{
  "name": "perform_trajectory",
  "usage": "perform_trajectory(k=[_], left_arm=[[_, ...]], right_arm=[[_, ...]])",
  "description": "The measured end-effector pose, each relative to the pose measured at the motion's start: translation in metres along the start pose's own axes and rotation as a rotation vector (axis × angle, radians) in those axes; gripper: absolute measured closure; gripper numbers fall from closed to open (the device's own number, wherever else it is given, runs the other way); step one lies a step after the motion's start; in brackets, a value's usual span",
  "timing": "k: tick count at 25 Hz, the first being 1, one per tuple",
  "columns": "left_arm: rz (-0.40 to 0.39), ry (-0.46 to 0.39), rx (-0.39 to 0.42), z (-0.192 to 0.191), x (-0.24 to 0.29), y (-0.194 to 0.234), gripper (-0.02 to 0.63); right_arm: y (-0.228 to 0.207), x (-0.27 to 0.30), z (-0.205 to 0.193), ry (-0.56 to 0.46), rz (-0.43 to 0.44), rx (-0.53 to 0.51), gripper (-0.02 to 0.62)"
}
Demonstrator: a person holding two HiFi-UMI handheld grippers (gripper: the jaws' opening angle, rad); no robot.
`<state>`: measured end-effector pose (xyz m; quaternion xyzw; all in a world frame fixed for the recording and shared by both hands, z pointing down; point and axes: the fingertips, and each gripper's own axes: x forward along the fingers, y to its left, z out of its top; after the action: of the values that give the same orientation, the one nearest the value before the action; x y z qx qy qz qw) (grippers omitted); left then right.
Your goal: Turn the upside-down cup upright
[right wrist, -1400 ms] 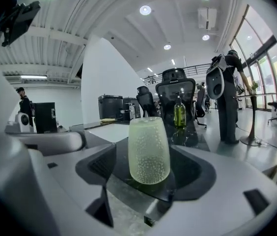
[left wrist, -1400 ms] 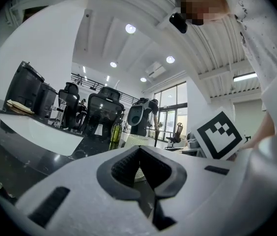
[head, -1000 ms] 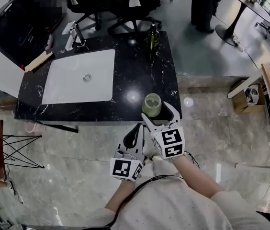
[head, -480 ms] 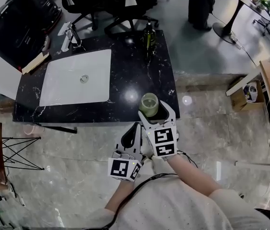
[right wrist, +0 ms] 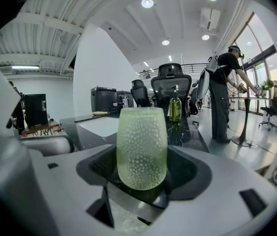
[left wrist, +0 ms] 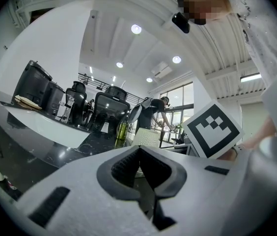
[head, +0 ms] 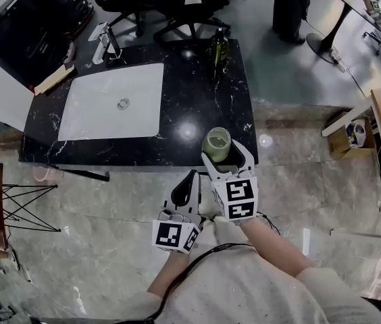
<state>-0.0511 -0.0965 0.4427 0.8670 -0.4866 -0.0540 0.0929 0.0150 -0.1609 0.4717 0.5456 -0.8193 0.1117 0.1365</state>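
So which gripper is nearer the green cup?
Right. The right gripper has its open jaws at the cup; the left gripper sits back off the counter, shut.

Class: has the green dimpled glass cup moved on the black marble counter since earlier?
No: the green dimpled glass cup stays by the black marble counter's front right corner.

Green dimpled cup (head: 217,144) on counter (head: 177,106)

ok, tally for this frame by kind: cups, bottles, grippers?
Green cup: 1
Dark bottle: 1
Grippers: 2 (left gripper, right gripper)
Total: 4
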Motion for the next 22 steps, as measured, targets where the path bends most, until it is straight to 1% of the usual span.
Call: perform_trajectory(k=[3, 5, 8, 15, 19, 22], left_arm=[[0.003, 0.001, -0.001, 0.001, -0.001, -0.001, 0.598], [0.005, 0.002, -0.003, 0.001, -0.002, -0.001, 0.598], [0.006, 0.004, -0.004, 0.001, -0.004, -0.002, 0.598], [0.017, 0.006, -0.002, 0.010, -0.012, -0.001, 0.598], [0.038, 0.008, -0.003, 0.013, -0.018, 0.005, 0.598], [0.055, 0.007, -0.002, 0.015, -0.021, 0.010, 0.598]], right_arm=[[0.000, -0.004, 0.004, -0.011, 0.021, 0.037, 0.276], [0.002, -0.007, 0.008, -0.021, 0.050, 0.104, 0.276], [0.006, -0.010, 0.010, -0.026, 0.106, 0.250, 0.276], [0.023, -0.014, 0.015, -0.030, 0.264, 0.648, 0.278], [0.037, -0.013, 0.022, -0.059, 0.343, 0.800, 0.278], [0.044, -0.013, 0.025, -0.086, 0.408, 0.947, 0.278]])
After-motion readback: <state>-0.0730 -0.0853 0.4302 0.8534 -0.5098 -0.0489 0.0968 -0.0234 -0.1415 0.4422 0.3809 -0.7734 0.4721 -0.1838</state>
